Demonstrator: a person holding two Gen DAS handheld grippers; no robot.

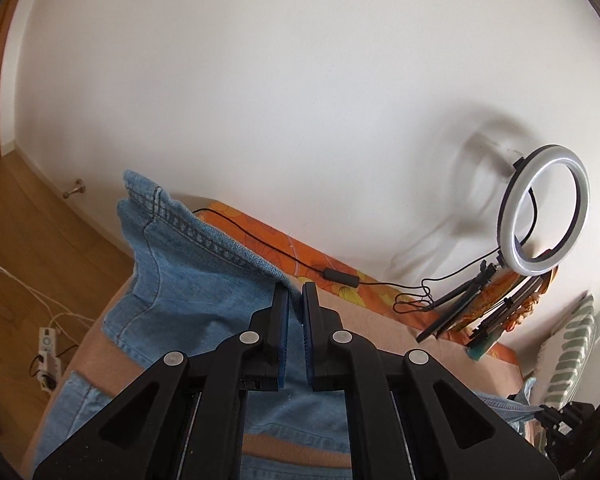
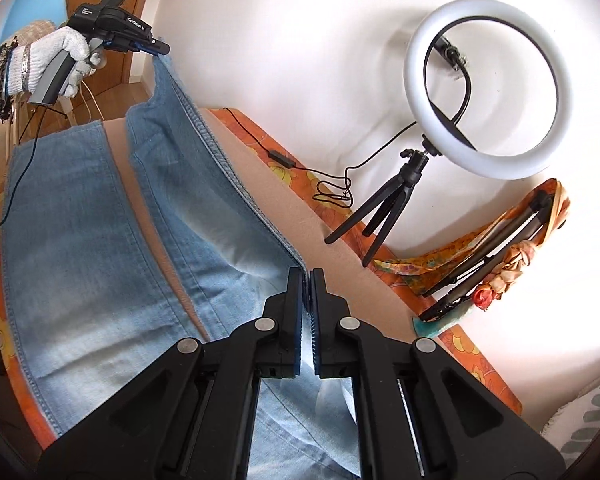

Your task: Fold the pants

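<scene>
Right wrist view: right gripper (image 2: 308, 276) nearest, jaws pressed together pinching the far side edge of the jeans (image 2: 80, 240), fabric visible between the blue pads. From the pinch, that edge runs taut up and away to the left gripper (image 2: 162, 49) at top left, lifted off the surface. The left gripper is held by a hand (image 2: 60, 58) in a white knit glove, dark sleeve at the wrist; its tip clamps the far end of the same leg near the hem. The near leg lies flat on the tan bed cover (image 2: 332, 248). Orange floral sheet (image 2: 472, 344) shows along the far edge, a cable (image 2: 328, 184) across it. Beyond: ring light (image 2: 488, 92) on a small tripod (image 2: 384, 208), folded stands wrapped in orange cloth (image 2: 512, 248), white wall behind. A blue chair (image 2: 36, 4) shows at top left.

Left wrist view: only here the left grip shows up close, jaws closed on the seamed denim edge just at the tips, hem corner standing up to the left. The right gripper is only a dark partial shape at the lower right edge, grip hidden. This view alone shows wood floor (image 1: 40, 240), power strip (image 1: 46, 344) with white cords, door stop (image 1: 74, 190) at the wall base, striped pillow (image 1: 572, 356) at right
</scene>
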